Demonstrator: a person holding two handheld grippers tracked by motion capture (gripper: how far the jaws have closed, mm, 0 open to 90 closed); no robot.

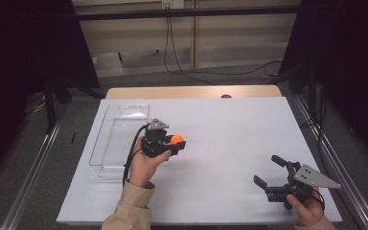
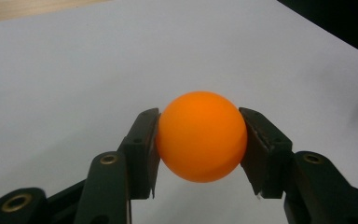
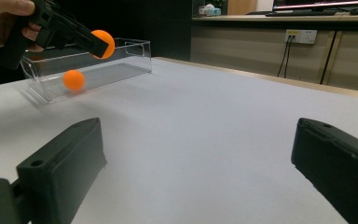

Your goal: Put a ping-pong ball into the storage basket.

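Orange ball (image 2: 200, 136) clamped between jaws of left gripper (image 1: 175, 142), held above white table sheet (image 1: 230, 129), just right of clear bin (image 1: 120, 139) long wall. Second orange ball (image 3: 73, 79) lies inside bin. Right gripper (image 1: 268, 172) at near right corner, jaws wide apart, holding nothing. Broad bare sheet between grippers; bin near left edge.

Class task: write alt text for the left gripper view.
A smooth orange ball is clamped between the two black jaws of the left gripper, one jaw on each side. Behind it lies a plain white table surface.
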